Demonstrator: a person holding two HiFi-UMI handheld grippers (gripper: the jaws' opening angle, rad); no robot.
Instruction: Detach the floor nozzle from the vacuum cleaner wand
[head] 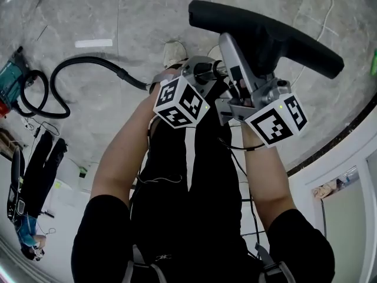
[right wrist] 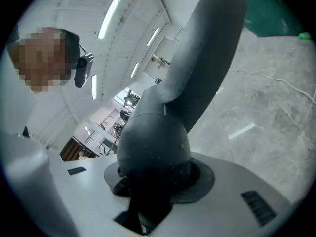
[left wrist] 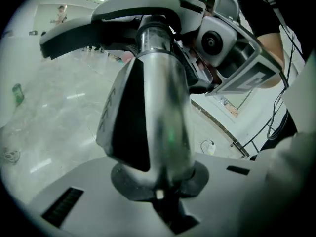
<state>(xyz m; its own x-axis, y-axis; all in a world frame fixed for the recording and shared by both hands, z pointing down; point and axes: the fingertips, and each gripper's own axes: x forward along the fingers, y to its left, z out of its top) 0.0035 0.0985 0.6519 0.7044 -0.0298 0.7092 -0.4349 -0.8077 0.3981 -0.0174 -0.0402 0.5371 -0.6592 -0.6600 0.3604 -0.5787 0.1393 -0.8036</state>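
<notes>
The black floor nozzle (head: 265, 34) is lifted off the marble floor in front of me, its head lying across the upper right of the head view. In the left gripper view the silver wand (left wrist: 158, 107) rises from between the jaws to the nozzle (left wrist: 123, 9). My left gripper (left wrist: 159, 189) is shut on the wand. In the right gripper view the nozzle's dark grey neck (right wrist: 153, 147) fills the jaws, and my right gripper (right wrist: 150, 201) is shut on it. The two grippers (head: 221, 75) (head: 235, 49) sit close together, marker cubes facing me; the joint itself is hidden.
A black hose (head: 82, 63) curls across the floor to a teal vacuum body (head: 13, 75) at the left edge. My shoe (head: 175, 53) stands below the grippers. A white cable (head: 327, 16) lies far right, a white sill (head: 330, 175) runs along the right, and a dark bag (head: 35, 164) lies left.
</notes>
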